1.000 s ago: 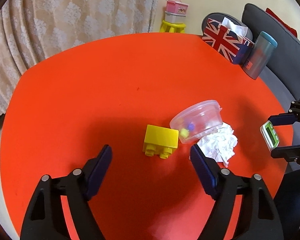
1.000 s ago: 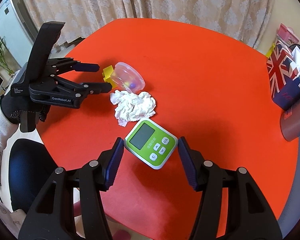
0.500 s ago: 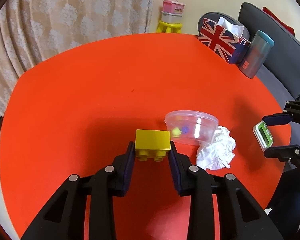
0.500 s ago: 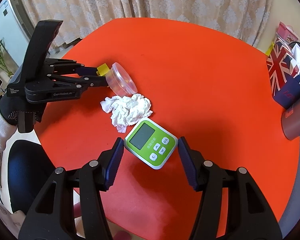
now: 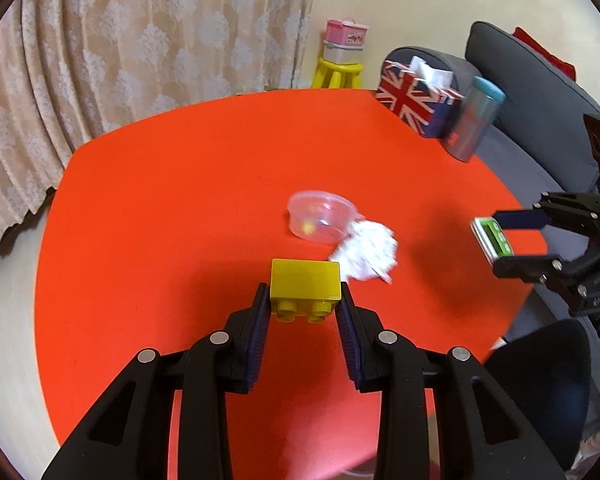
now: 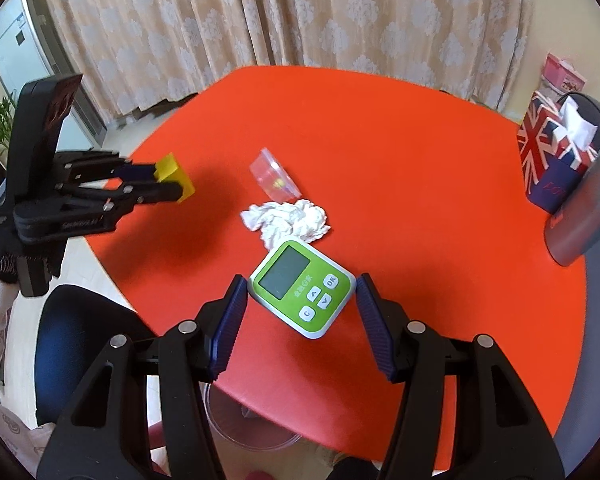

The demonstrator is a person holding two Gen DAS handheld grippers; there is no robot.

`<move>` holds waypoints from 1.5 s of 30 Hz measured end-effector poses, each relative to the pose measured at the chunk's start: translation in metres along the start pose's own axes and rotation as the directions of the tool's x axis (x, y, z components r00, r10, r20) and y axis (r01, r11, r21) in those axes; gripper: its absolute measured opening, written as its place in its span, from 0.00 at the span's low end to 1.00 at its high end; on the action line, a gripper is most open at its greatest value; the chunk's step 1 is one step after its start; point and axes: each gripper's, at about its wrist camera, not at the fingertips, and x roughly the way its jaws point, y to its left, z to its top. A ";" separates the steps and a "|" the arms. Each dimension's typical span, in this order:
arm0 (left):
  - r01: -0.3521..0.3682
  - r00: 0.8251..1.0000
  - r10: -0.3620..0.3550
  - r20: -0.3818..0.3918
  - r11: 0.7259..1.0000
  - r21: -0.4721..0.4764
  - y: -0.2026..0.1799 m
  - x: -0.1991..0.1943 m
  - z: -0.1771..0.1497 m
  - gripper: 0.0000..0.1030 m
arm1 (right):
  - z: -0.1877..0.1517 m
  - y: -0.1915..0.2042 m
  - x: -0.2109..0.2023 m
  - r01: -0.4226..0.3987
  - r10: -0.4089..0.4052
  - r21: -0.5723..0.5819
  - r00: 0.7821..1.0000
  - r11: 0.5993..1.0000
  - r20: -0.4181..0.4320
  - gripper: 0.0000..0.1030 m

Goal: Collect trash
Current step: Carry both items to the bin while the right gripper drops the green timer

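My left gripper point(image 5: 303, 300) is shut on a yellow toy brick point(image 5: 305, 286) and holds it above the red table point(image 5: 180, 184); the pair also shows in the right wrist view, brick point(image 6: 174, 178) lifted at the left. A crumpled white tissue point(image 5: 366, 250) lies beside a clear plastic tub point(image 5: 322, 218) holding small coloured bits; both show in the right wrist view, tissue point(image 6: 286, 220) and tub point(image 6: 274, 178). My right gripper point(image 6: 302, 312) is open around a green timer point(image 6: 302, 288) near the table's front edge, pads apart from it.
A Union Jack tissue box point(image 5: 418, 96) and a grey-blue tumbler point(image 5: 474, 120) stand at the far right edge. A grey sofa point(image 5: 540, 92) lies behind them. A clear bin rim point(image 6: 248, 424) shows below the table edge. A blue chair seat point(image 6: 84, 348) is at left.
My left gripper closed on the yellow brick, lifted it and drew back from the tub and tissue. The tub shifted and tilted. My right gripper stayed open around the timer.
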 end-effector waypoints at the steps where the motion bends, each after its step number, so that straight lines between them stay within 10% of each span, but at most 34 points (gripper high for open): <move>1: -0.001 1.000 0.001 0.003 1.000 0.007 -0.006 -0.007 -0.005 0.32 | -0.003 0.003 -0.005 0.003 -0.003 -0.001 1.000 1.000 0.008 0.54; 21: 0.050 0.997 -0.053 0.053 0.997 0.055 -0.078 -0.073 -0.077 0.32 | -0.081 0.056 -0.067 0.008 -0.006 -0.029 0.997 1.000 0.080 0.54; 45: 0.078 0.997 -0.079 0.025 0.997 0.028 -0.085 -0.067 -0.121 0.32 | -0.132 0.087 -0.031 -0.076 0.077 -0.033 0.997 0.997 0.002 0.61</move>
